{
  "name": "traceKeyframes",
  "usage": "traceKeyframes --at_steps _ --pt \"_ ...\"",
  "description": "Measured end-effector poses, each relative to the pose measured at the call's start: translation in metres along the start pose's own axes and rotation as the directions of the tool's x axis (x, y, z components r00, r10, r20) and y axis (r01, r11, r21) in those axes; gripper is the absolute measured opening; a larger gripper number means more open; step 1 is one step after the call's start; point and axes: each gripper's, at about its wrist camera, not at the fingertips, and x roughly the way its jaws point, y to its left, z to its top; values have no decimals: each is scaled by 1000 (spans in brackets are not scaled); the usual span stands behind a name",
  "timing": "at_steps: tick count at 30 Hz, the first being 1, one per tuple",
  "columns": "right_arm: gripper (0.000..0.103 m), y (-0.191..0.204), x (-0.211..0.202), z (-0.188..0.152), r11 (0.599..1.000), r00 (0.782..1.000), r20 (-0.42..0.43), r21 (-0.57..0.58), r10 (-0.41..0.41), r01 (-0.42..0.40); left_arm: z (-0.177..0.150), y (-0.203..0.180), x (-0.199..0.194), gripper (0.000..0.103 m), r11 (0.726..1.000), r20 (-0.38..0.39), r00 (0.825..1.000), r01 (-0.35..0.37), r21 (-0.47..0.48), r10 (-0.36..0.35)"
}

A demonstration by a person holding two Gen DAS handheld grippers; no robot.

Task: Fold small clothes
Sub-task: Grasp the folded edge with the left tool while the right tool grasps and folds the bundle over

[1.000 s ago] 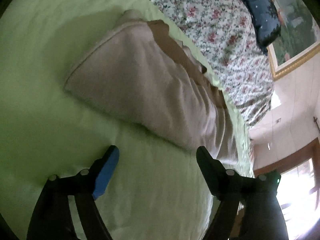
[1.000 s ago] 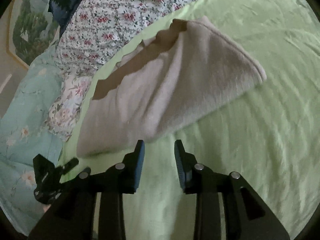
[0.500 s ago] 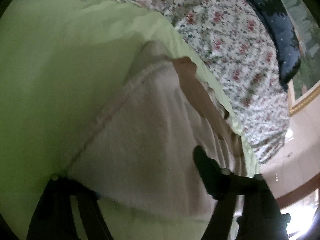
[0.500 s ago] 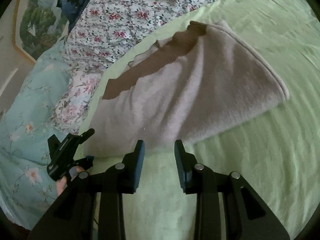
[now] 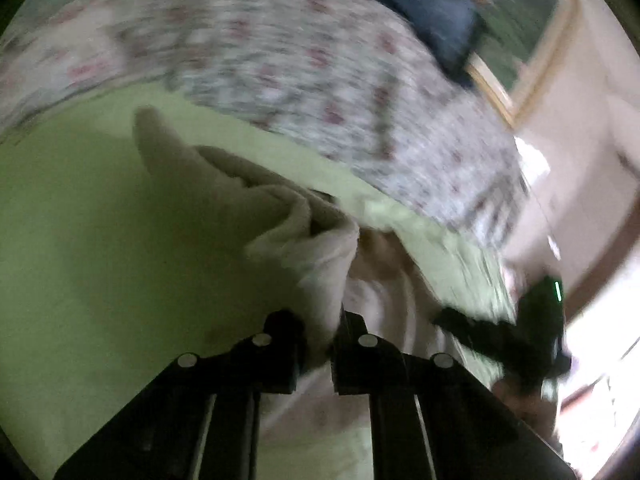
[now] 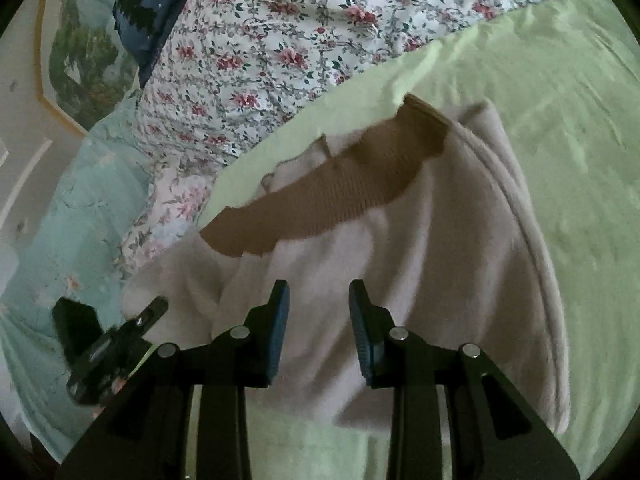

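Observation:
A small beige fleece garment (image 6: 440, 248) with a brown ribbed waistband (image 6: 332, 196) lies folded on a light green bedsheet (image 6: 568, 120). My left gripper (image 5: 320, 340) is shut on the garment's near edge (image 5: 312, 248) and lifts a bunched fold of it; this view is motion-blurred. My right gripper (image 6: 319, 320) is open, its fingers over the garment's near part with fabric between them. The left gripper (image 6: 116, 340) also shows at the garment's left end in the right wrist view, and the right gripper (image 5: 504, 336) shows at the right in the left wrist view.
A floral quilt (image 6: 288, 40) lies behind the garment. A pale blue floral blanket (image 6: 60, 216) is at the left. A dark blue pillow (image 6: 156, 4) and a framed picture (image 6: 80, 48) are at the back. Green sheet spreads to the right.
My left gripper has closed on the garment's edge and is lifting it, bunching the cloth. My right gripper has moved forward over the garment, still open.

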Motion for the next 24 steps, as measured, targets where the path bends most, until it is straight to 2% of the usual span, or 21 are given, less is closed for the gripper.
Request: traceKeyframes --at_steps 2,3,5,6,7,10,13,17,18,19,20,21,24 --pt "32 2 8 13 998 998 -26 1 55 -55 -7 -25 25 10 997 -54 999 -4 78 8" --pt "33 -2 15 20 991 991 -48 37 126 -125 -10 -31 35 10 995 -76 997 -7 99 14" --pt "48 -5 28 26 981 980 -86 80 182 -175 -21 -38 57 8 992 -130 991 -14 126 30" --pt "61 -4 37 28 980 975 -113 82 189 -181 -25 -39 63 8 991 -143 989 -12 131 31" --pt "66 -2 46 28 980 973 -130 76 192 -183 -29 -39 67 8 991 -153 988 -8 136 29" --pt "66 8 79 29 972 949 -211 72 234 -223 -36 -38 63 8 990 -150 988 1 142 20" --pt "66 28 116 35 970 931 -273 40 242 -241 -36 -32 57 8 990 -150 989 14 139 7" --pt "66 60 161 44 951 890 -345 24 298 -309 -36 -30 49 8 989 -147 989 26 149 -4" --pt "60 67 172 46 953 888 -359 14 287 -303 -35 -31 49 8 988 -145 989 26 151 -4" --pt "34 72 181 48 954 886 -368 8 282 -300 -33 -33 49 8 987 -142 990 22 156 0" --pt "25 75 186 49 955 883 -378 7 277 -297 -31 -35 48 8 987 -139 990 21 162 2" --pt "24 78 188 50 956 882 -381 10 276 -295 -29 -37 47 8 986 -139 990 30 165 -7" --pt "19 84 156 60 948 904 -315 -39 290 -317 -25 -54 42 8 980 -139 988 94 176 -70"
